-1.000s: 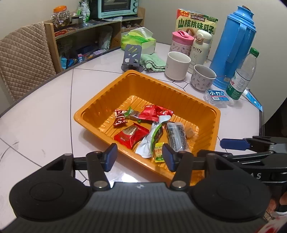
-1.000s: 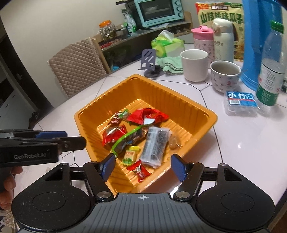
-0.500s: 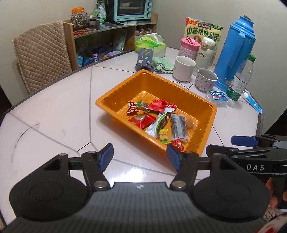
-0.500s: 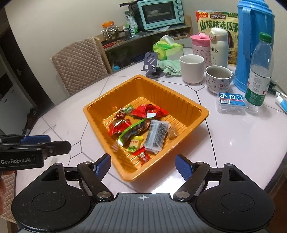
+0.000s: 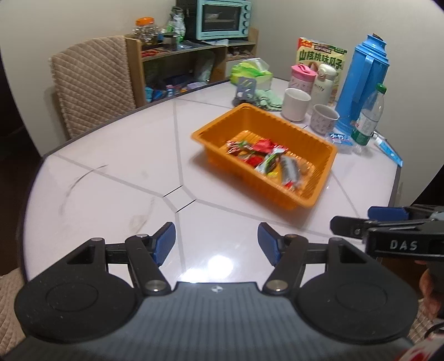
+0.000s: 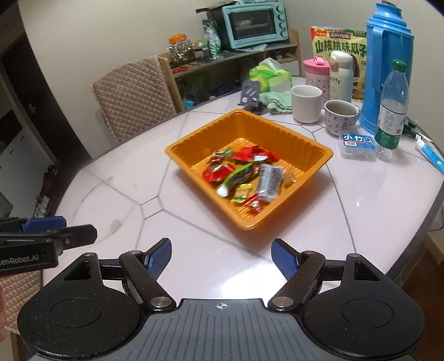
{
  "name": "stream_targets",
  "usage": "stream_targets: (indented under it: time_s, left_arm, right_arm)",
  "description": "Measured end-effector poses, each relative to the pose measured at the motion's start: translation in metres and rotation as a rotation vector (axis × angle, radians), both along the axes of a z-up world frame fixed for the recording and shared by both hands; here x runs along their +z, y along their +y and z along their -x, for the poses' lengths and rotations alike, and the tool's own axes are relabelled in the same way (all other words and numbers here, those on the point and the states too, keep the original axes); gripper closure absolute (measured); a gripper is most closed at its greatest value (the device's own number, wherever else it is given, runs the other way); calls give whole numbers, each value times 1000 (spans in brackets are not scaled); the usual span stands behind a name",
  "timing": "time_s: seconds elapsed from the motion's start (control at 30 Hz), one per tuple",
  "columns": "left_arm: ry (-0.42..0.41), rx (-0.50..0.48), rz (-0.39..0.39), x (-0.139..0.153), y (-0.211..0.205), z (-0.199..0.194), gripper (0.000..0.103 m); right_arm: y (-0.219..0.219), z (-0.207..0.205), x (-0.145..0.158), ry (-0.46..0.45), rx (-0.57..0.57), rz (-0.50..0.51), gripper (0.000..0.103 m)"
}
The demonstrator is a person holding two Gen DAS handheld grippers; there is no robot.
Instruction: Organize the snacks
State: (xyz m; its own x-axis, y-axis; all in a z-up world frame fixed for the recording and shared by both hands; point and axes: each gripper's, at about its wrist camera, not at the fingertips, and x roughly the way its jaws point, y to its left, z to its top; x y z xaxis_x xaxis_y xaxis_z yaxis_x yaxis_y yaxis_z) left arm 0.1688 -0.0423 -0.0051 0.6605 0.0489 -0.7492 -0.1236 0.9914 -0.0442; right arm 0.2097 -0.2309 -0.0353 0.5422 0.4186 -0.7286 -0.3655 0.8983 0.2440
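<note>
An orange plastic tray [image 5: 277, 191] sits on the pale round table and holds several wrapped snacks [image 5: 266, 161]: red, green and silver packets in a loose pile. My left gripper [image 5: 216, 238] hovers over bare tabletop well short of the tray, open, with nothing between its blue pads. In the right wrist view the same tray [image 6: 263, 130] and snacks [image 6: 241, 175] lie ahead. My right gripper [image 6: 221, 252] is open and empty too, near the table's front edge. Each gripper shows at the edge of the other's view: the right gripper [image 5: 360, 226] and the left gripper [image 6: 55, 230].
Behind the tray stand a white mug [image 6: 306, 102], a patterned cup [image 6: 340, 116], a blue thermos [image 6: 388, 66], a water bottle [image 6: 392, 105], a small plastic box [image 6: 358, 145] and a phone stand [image 6: 251, 93]. A quilted chair [image 6: 133, 97] and a shelf with a toaster oven [image 6: 254, 23] lie beyond the table.
Both grippers have drawn back and up from the tray, which now looks smaller and farther off. Both pairs of jaws have spread wider. The snacks in the tray have not moved.
</note>
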Motion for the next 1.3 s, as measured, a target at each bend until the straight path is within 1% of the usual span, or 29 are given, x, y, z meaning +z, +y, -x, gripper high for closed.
stream_targets:
  time_s: [0.17, 0.4, 0.67, 0.8, 1.0, 1.3]
  left_arm:
    - [2, 14, 8, 5, 15, 46, 40]
    - [14, 21, 18, 4, 31, 104, 40]
    - [17, 33, 36, 4, 41, 161, 40]
    - [23, 37, 42, 4, 43, 182, 40]
    - [26, 48, 48, 3, 47, 201, 40]
    - [28, 63, 56, 2, 57, 212, 40]
  right_arm:
    - [17, 42, 8, -7, 10, -3, 24]
    - [35, 98, 9, -3, 22, -2, 24]
    - [49, 148, 8, 4, 51, 5, 24]
    - [56, 166, 6, 10, 69, 15, 24]
    - [65, 181, 2, 16, 92, 27, 24]
    - [82, 187, 1, 9, 130, 38, 24]
